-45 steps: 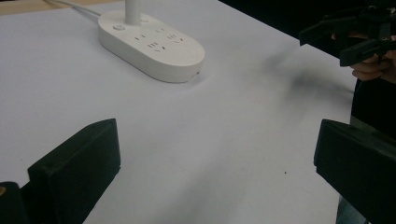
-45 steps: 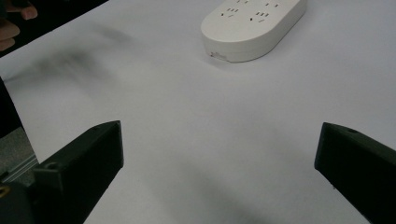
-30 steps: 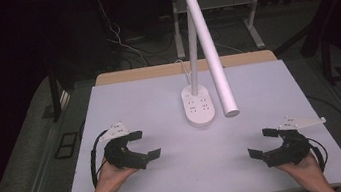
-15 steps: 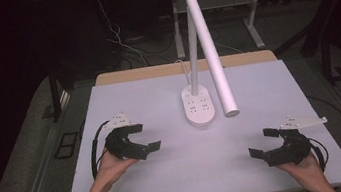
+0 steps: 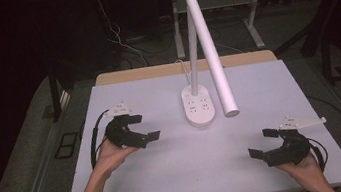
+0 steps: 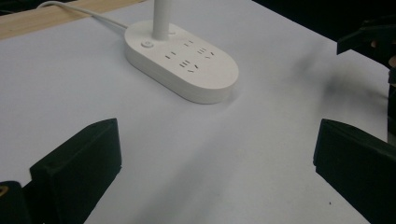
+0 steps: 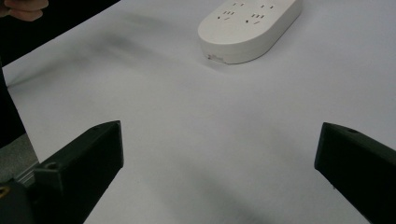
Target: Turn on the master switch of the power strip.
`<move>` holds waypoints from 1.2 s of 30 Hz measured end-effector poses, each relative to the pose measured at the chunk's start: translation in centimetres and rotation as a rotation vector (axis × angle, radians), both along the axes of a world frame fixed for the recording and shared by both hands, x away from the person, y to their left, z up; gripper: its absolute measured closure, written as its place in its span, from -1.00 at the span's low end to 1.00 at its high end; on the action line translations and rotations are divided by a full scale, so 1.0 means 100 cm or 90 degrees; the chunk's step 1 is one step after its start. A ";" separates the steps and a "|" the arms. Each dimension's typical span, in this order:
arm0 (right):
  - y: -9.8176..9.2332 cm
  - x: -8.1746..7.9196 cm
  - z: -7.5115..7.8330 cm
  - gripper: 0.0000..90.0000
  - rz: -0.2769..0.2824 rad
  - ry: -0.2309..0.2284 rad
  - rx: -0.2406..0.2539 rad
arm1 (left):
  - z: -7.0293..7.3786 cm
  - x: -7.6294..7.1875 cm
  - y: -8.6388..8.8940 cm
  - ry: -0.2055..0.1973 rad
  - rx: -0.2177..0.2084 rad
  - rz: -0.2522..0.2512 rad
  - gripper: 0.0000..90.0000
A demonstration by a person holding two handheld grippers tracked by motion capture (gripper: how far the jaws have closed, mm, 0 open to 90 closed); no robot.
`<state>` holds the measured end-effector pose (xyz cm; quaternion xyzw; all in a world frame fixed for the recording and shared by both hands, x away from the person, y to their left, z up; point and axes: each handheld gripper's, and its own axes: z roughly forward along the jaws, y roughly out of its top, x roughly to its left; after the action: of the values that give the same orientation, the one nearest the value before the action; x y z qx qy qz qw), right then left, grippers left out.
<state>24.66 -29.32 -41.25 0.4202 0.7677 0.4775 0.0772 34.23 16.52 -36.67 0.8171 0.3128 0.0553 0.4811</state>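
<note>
Lately my left gripper has crept forward and inward from the near-left part of the worktop, closing on the desk lamp that stands mid-worktop toward the far edge. Its fingers are spread wide with nothing between them, and the lamp's oval socket base lies ahead in the left gripper view, still apart from them. My right gripper has hardly moved; it waits near the right front corner, fingers equally wide and empty, the base farther off. I judge this an approach under way: the left side leads, and contact with the lamp has not yet been made.
</note>
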 end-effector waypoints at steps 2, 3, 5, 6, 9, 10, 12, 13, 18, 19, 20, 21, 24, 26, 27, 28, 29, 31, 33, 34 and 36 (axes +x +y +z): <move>0.000 0.000 0.000 -0.99 0.001 0.001 0.000 | 0.003 0.006 -0.002 -0.001 0.006 0.000 -1.00; 0.000 0.000 0.000 -0.99 0.001 0.001 0.000 | 0.003 0.006 -0.002 -0.001 0.006 0.000 -1.00; 0.001 0.000 0.000 -0.99 0.002 -0.001 -0.001 | 0.004 0.011 -0.003 0.000 0.008 0.001 -1.00; 0.001 0.000 0.000 -0.99 0.002 -0.001 -0.001 | 0.006 0.015 -0.004 -0.001 0.012 -0.001 -1.00; 0.000 0.000 0.000 -0.99 0.002 0.000 -0.002 | 0.008 0.019 -0.006 -0.002 0.014 -0.001 -1.00; 0.000 0.000 0.000 -0.99 0.001 0.000 -0.002 | 0.009 0.021 -0.006 -0.002 0.014 -0.001 -1.00; 0.000 0.000 0.000 -0.99 0.001 0.001 -0.003 | 0.011 0.026 -0.007 -0.004 0.019 -0.002 -1.00; 0.000 0.000 0.000 -0.99 0.000 0.002 -0.003 | 0.011 0.028 -0.008 -0.003 0.020 -0.003 -1.00; 0.000 0.000 -0.001 -0.99 0.001 0.002 -0.003 | 0.013 0.038 -0.009 0.000 0.025 0.002 -0.99; 0.000 0.000 -0.001 -0.99 0.001 0.002 -0.004 | 0.013 0.040 -0.010 0.001 0.026 0.002 -0.99; 0.000 0.000 -0.001 -0.99 0.001 0.002 -0.004 | 0.014 0.042 -0.011 0.002 0.029 0.001 -0.99; 0.000 0.000 -0.001 -0.99 0.001 0.002 -0.004 | 0.014 0.044 -0.012 0.001 0.030 0.000 -0.99; 0.000 0.000 -0.001 -0.99 0.002 0.002 -0.006 | 0.016 0.050 -0.014 0.000 0.037 -0.002 -0.98; 0.000 0.000 -0.001 -0.99 0.002 0.003 -0.005 | 0.018 0.054 -0.016 0.000 0.042 -0.001 -0.98; 0.000 0.000 -0.001 -0.99 0.002 0.003 -0.005 | 0.018 0.056 -0.017 -0.001 0.042 -0.002 -0.98; 0.000 0.000 -0.001 -0.99 0.002 0.003 -0.005 | 0.019 0.058 -0.018 -0.001 0.044 -0.001 -0.98; 0.000 0.000 -0.001 -0.99 0.002 0.003 -0.005 | 0.019 0.060 -0.018 -0.002 0.047 -0.004 -0.98; 0.000 0.000 -0.001 -0.99 0.002 0.003 -0.005 | 0.021 0.064 -0.020 -0.001 0.050 -0.002 -0.98; -0.001 0.000 -0.001 -0.99 0.001 0.003 -0.004 | 0.022 0.066 -0.021 -0.001 0.050 -0.002 -0.98; -0.001 0.000 -0.001 -0.99 0.000 0.003 -0.003 | 0.022 0.067 -0.021 -0.001 0.050 -0.001 -0.98; -0.001 0.000 -0.001 -0.99 0.000 0.003 -0.003 | 0.024 0.070 -0.022 -0.002 0.051 0.000 -0.97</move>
<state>24.67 -29.43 -41.34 0.4212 0.7692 0.4745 0.0762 41.26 14.33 -34.31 0.8355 0.3096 0.0693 0.4487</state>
